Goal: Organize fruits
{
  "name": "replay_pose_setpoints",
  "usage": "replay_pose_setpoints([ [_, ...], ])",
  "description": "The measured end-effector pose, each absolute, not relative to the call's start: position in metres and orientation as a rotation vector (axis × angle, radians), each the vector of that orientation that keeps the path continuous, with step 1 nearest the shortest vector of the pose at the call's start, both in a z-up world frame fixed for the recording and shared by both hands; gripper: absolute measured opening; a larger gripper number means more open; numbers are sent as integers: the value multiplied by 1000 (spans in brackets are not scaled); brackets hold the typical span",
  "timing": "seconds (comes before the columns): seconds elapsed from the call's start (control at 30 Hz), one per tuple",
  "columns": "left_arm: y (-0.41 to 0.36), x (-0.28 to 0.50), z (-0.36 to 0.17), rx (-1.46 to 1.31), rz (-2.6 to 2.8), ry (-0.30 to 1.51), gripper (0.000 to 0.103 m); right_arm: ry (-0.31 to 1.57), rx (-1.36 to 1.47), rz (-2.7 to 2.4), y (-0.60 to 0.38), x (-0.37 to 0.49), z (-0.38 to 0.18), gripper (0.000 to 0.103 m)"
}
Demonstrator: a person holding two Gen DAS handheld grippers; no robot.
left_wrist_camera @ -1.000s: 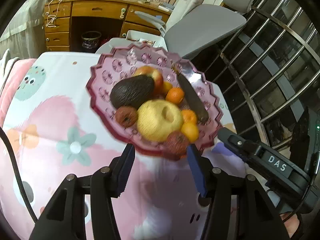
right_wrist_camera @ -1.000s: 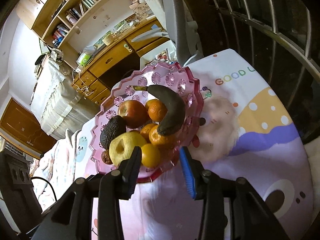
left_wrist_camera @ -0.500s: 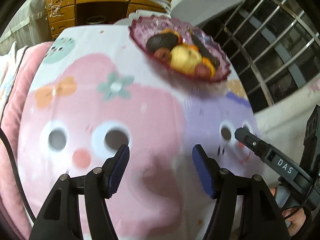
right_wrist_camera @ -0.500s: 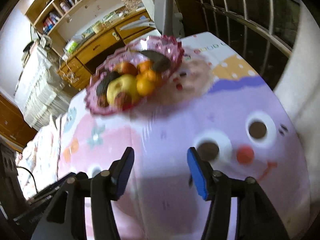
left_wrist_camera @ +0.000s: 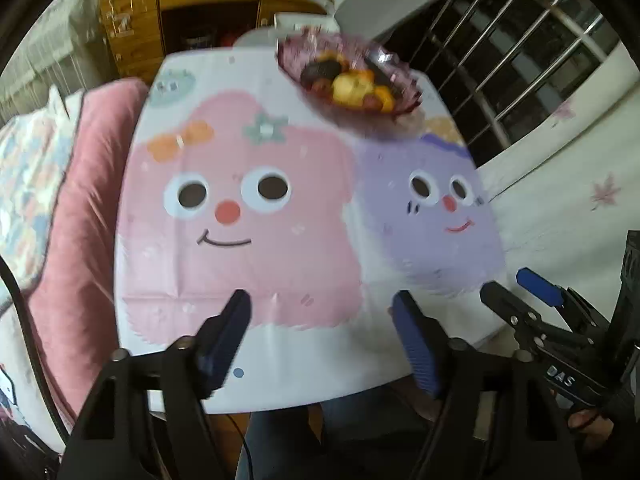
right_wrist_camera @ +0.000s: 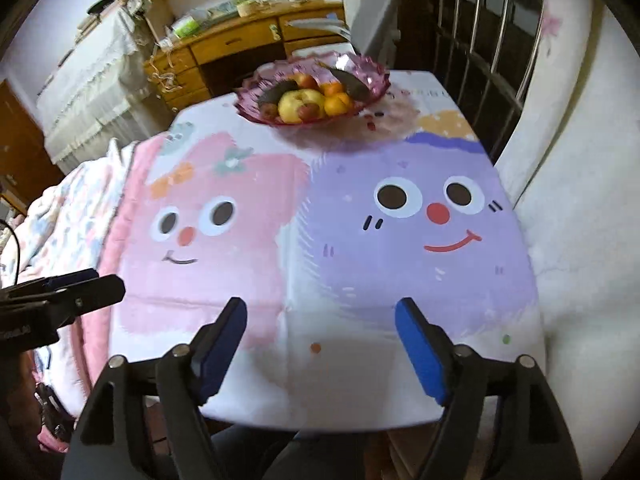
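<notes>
At the table's far end, fruit bowl; left gripper, right gripper empty, jaws just widened.

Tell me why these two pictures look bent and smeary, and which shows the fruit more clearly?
Both views are fisheye, so the cartoon-face tablecloth and window bars bulge toward dark round corners. Left wrist view: motion blur smears the scalloped pink glass bowl of fruit. Right wrist view: the bowl is sharper, single fruits tell apart, with glare on its rim.

Fruit bowl (far end) on table
</notes>
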State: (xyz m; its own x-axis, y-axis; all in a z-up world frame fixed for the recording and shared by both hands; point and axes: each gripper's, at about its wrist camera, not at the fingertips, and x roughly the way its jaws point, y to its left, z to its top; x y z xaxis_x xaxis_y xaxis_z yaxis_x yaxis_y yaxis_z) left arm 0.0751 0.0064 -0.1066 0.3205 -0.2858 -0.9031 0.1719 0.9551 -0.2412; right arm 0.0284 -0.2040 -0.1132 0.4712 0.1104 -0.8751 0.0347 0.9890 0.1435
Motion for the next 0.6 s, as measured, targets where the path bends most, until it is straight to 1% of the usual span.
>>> replay_pose_setpoints([
  [0.03, 6, 72, -98, -103, -297, 1189, 81, 1067, 154, 67, -205, 24, -100, 80],
  [0.13, 1, 66, -64, -74, -268, 1118, 83, 1024, 140, 116, -203, 18, -65, 82],
  [0.17, -1, 63, -51, -71, -261, 1093, 85, 1020, 138, 124, -204, 15, -54, 83],
  [0.23, -3, 58, -36, -70, -253, 1061, 93, 1005, 159, 144, -207, 12, -35, 85],
  [0.27, -5, 54, -27, -62, -242, 1038, 93, 1001, 169, 152, -210, 9, -27, 86],
  [0.33, -10, 48, -15, -43, -227, 1011, 98, 995, 173, 156, -212, 5, -16, 87],
  [0.43, -17, 39, -6, -38, -199, 984, 99, 979, 154, 139, -213, -3, -4, 89],
  [0.6, -28, 23, -5, -44, -157, 967, 102, 955, 106, 115, -212, -19, -6, 93],
])
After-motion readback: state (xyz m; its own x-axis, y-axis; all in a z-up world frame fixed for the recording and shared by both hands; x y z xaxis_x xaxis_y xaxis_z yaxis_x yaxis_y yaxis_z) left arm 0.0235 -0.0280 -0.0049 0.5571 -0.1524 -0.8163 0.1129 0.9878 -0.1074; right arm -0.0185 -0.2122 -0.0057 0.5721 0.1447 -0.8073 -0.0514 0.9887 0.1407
